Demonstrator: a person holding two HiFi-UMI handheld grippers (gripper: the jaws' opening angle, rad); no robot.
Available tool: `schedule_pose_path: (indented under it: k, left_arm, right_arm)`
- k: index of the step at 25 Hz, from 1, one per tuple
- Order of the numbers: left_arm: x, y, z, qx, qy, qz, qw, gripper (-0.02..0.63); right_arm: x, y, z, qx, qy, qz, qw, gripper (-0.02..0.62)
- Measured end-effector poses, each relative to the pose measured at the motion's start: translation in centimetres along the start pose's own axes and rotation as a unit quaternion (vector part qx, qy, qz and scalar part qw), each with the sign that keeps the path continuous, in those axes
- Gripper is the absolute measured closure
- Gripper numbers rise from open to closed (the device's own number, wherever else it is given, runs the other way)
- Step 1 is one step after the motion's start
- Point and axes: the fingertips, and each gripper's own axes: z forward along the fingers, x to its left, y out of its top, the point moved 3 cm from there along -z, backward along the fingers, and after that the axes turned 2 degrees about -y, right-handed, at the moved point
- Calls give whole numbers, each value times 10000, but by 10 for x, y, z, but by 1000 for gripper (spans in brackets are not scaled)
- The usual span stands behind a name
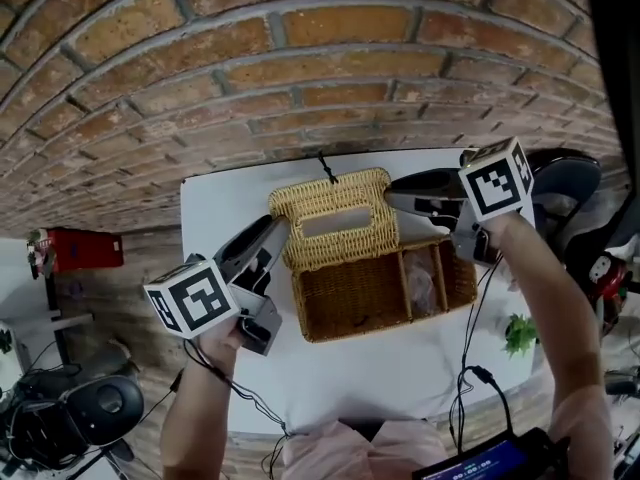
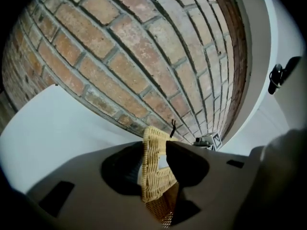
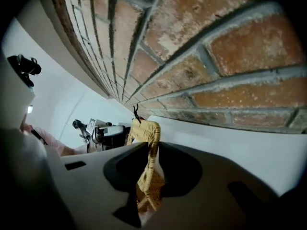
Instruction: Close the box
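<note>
Left gripper [image 1: 273, 233]: spread wide, straddling the left edge of the wicker lid [image 1: 335, 218], which is raised upright; no firm pinch to be seen. Just right of and below its tips: the open box [image 1: 330, 334], divided into compartments, resting on the white table [image 1: 400, 383]. Right gripper [image 1: 392, 196]: narrowed onto the lid's right edge, pads pressed against the woven rim. Below and left of its tips: the box's open inside. Beyond both sets of tips: brick wall [image 1: 300, 58].

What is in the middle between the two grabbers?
The raised wicker lid stands between the left gripper and the right gripper, one gripper at each of its side edges. The head view shows this best.
</note>
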Motion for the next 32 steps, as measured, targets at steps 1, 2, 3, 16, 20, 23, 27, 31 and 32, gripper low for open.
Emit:
schedule_pose_path:
  k: [1,2,3,16,20,23,27,31,32]
  left_arm:
    - [-2,0,-3,-7,21,63,10000,449]
    - [-3,0,-5,-19,45,120,9999,449]
    - [-6,1,-7,-49,46,160,9998,451]
    - [-37,-9,-34,-315,52,429,9986,459]
    - [-43,-15,-43,-346,78,444,9984,459]
    - [-47,-19,-50,-381,40,448,9983,459]
    - [-52,-27,-58,-409,65,494,9979,459]
    - [-55,-38,-68,-435,80,518,9977,457]
    - [-56,-41,-70,-454,69,511,9976,456]
  right_arm:
    - [4,1,-3,-54,-53,-134,9999,525]
    - [9,3,-6,-97,-127,-292,9994,526]
    - [14,5,-8,-127,-218,-445,9987,526]
    - [55,-11,-28,-521,-274,-1332,9893,523]
    - [66,-19,-31,-538,-445,-1621,9843,520]
    - [74,-25,-33,-555,-532,-1757,9814,515]
    - [82,-32,-34,-568,-718,-1974,9760,514]
    - [89,-42,-36,-610,-765,-2052,9738,509]
    - [91,-44,-36,-628,-760,-2063,9735,506]
